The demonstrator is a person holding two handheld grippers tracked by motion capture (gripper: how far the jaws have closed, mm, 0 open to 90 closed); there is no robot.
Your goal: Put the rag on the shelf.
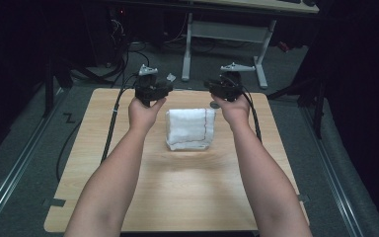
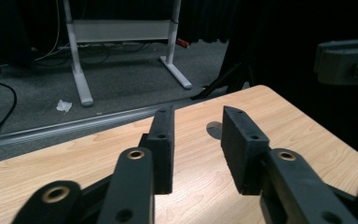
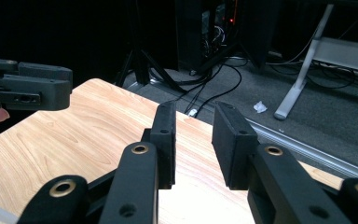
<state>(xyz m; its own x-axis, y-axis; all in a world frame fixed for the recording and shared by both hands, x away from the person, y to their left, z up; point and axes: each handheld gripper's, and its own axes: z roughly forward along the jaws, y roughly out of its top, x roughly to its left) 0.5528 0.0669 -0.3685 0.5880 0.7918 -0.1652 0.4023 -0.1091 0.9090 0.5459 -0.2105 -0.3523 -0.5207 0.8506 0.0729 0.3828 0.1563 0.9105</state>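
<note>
The folded white towel (image 1: pixel 189 128) lies mid-table (image 1: pixel 177 197), between the forearms. Beyond it, the left gripper (image 1: pixel 153 89) and right gripper (image 1: pixel 225 88) hover, jaws partly open and empty. The likely step is grasping: lower both onto the far corners squarely.

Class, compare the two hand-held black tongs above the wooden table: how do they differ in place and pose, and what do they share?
The left black tongs are held beyond the folded white towel's left corner; the right black tongs beyond its right corner. The left tongs point rightward, the right tongs leftward, facing each other. Both are open, empty, and held above the light wooden table.
</note>
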